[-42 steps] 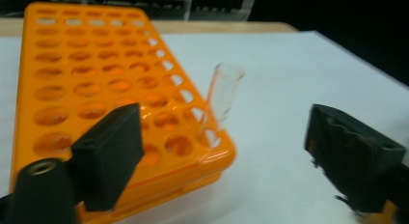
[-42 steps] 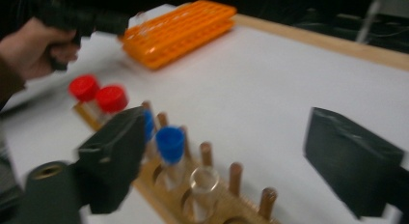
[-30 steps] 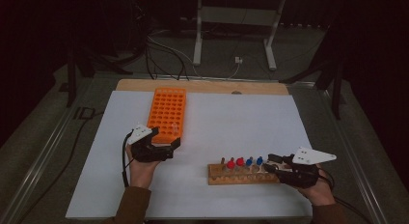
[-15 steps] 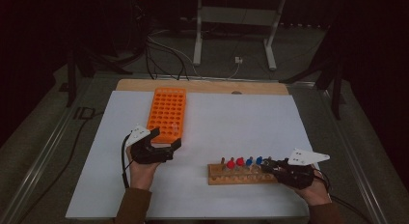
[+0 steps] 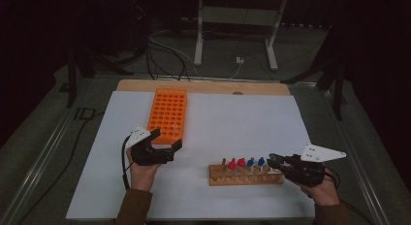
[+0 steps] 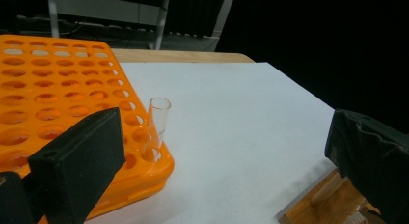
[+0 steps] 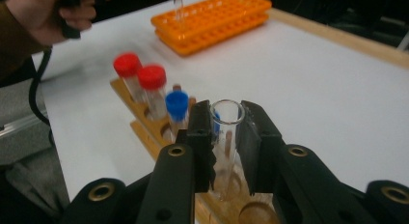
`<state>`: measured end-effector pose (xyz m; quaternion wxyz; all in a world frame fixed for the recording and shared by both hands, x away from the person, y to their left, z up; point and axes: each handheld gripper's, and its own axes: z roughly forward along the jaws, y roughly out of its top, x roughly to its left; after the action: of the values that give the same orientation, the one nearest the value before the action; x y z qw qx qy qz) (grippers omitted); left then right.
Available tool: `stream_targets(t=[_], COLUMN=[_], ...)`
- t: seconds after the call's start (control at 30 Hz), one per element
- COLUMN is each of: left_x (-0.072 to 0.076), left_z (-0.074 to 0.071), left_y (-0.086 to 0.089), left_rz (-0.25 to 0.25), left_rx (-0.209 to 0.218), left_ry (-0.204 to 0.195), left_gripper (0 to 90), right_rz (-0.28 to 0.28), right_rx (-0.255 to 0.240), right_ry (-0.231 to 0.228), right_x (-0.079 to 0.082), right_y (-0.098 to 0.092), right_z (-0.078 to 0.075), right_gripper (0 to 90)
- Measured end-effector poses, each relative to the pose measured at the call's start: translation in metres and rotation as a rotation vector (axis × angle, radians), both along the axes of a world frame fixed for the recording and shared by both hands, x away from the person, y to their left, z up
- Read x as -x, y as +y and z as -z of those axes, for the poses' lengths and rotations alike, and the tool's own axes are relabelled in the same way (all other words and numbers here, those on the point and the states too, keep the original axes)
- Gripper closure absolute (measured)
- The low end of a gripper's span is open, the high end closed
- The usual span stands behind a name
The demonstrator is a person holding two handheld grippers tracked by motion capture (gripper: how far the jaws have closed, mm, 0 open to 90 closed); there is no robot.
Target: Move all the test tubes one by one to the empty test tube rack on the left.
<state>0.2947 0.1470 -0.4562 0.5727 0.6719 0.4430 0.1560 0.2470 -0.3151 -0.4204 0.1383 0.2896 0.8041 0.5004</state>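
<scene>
The right tool [image 7: 225, 137] grips an open glass tube [image 7: 226, 122] just above the near end of the wooden rack [image 5: 246, 175]. Beyond it, four capped tubes [image 7: 152, 84] stand in a row in that rack. The plastic rack [image 5: 168, 114] lies farther off, just ahead of the left tool [image 5: 167, 140]; one empty tube [image 6: 158, 122] stands in its nearest corner (tilted slightly). Both racks rest on the sheet [image 5: 242, 118] covering the bench [image 5: 203, 86], well apart.

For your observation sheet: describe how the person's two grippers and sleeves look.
Both the left gripper and the right gripper are black with two blocky jaws, each topped by a pale grey three-cornered plate. A black cable trails from each. The sleeves are brown.
</scene>
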Motion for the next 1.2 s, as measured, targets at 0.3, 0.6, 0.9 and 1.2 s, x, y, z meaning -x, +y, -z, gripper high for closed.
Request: stream_targets(t=[0.3,0.6,0.9,1.2], left_x=[0.005,0.004,-0.001,0.0], left_z=[-0.013,-0.023,-0.032,-0.035], left_y=[-0.019,-0.048,-0.074,-0.105], left_rz=[0.048,0.119,0.184,0.267], left_rx=[-0.068,-0.116,-0.118,-0.175], left_ry=[-0.04,-0.076,-0.097,-0.116], left_gripper=[1.2,1.5,9.0,22.3], right_rz=[0.042,0.054,0.005,-0.016], right_rx=[-0.058,-0.102,-0.1,-0.13], right_ry=[-0.069,-0.038,-0.011,0.034], right_x=[-0.006,-0.038,-0.053,-0.061], right_y=[-0.004,0.025,0.066,0.096], right_z=[-0.035,-0.037,-0.034,-0.033], right_gripper=[76.3,76.3,76.2,76.1])
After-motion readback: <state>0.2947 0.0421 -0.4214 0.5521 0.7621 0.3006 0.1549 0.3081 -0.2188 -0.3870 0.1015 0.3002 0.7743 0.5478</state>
